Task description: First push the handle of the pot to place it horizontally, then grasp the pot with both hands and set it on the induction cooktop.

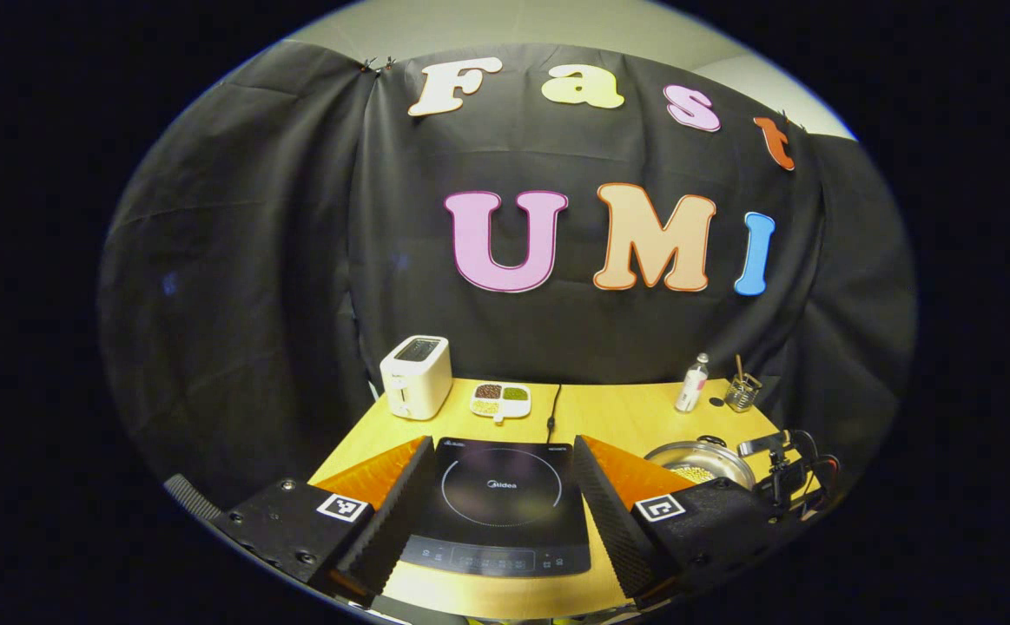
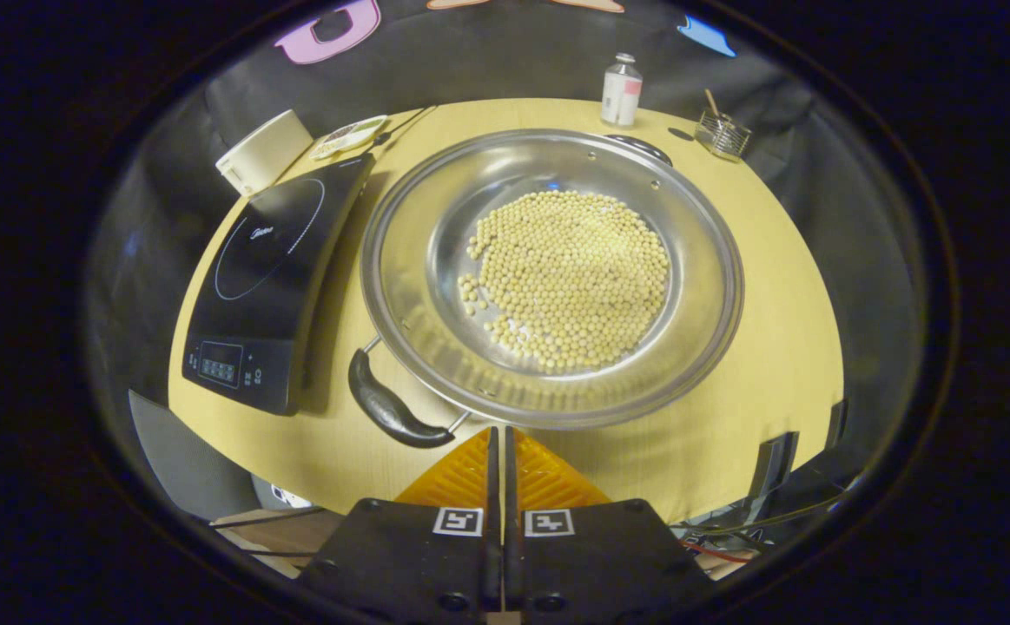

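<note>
The right gripper (image 2: 497,434), fingers closed on nothing, is nearer: the pot (image 2: 552,278) lies just ahead, its handle (image 2: 392,406) ahead-left, slanting; the left gripper (image 1: 498,486) is wide open, empty.

We see a staged kitchen corner in a recording booth, black cloth wall (image 1: 253,260) draped behind, our wooden table (image 1: 626,412) bearing an induction cooktop (image 1: 500,508), a white toaster (image 1: 416,376) far left, a divided dish of spices (image 1: 501,400), a bottle (image 1: 692,383) far right.
</note>
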`<state>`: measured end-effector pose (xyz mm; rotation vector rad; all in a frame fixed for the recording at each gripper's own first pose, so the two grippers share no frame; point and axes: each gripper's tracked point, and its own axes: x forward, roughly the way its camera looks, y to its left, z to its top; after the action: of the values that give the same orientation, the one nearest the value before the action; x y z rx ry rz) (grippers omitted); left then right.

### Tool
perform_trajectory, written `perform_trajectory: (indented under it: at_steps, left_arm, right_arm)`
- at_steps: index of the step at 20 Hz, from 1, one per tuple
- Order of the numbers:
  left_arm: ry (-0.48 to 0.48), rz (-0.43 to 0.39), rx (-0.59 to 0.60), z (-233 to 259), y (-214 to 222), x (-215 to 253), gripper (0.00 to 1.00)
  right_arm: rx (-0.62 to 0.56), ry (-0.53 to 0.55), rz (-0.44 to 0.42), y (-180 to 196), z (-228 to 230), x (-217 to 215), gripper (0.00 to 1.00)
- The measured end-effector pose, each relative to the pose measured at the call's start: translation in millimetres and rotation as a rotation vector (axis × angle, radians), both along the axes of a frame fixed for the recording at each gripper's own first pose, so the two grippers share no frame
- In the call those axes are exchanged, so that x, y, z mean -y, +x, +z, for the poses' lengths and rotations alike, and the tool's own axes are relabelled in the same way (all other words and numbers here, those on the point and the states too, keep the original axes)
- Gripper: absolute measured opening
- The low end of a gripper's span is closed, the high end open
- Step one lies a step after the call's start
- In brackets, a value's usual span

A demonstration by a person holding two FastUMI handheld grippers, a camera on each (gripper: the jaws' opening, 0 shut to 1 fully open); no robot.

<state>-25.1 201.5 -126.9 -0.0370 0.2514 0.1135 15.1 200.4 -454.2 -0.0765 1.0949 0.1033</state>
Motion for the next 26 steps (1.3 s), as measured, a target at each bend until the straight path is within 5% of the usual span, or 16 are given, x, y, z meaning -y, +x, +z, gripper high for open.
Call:
perform_trajectory:
  at_steps: [10, 26]
  left_arm:
    - [-0.029, -0.031, -0.041, -24, 6, -14, 0.96]
    - [-0.073, 0.016, -0.085, -51, 14, -50, 0.96]
  right_arm:
    - [-0.014, -0.008, -0.014, 5, -1, -22, 0.01]
    - [-0.033, 0.204, -0.155, 62, 3, -116, 0.03]
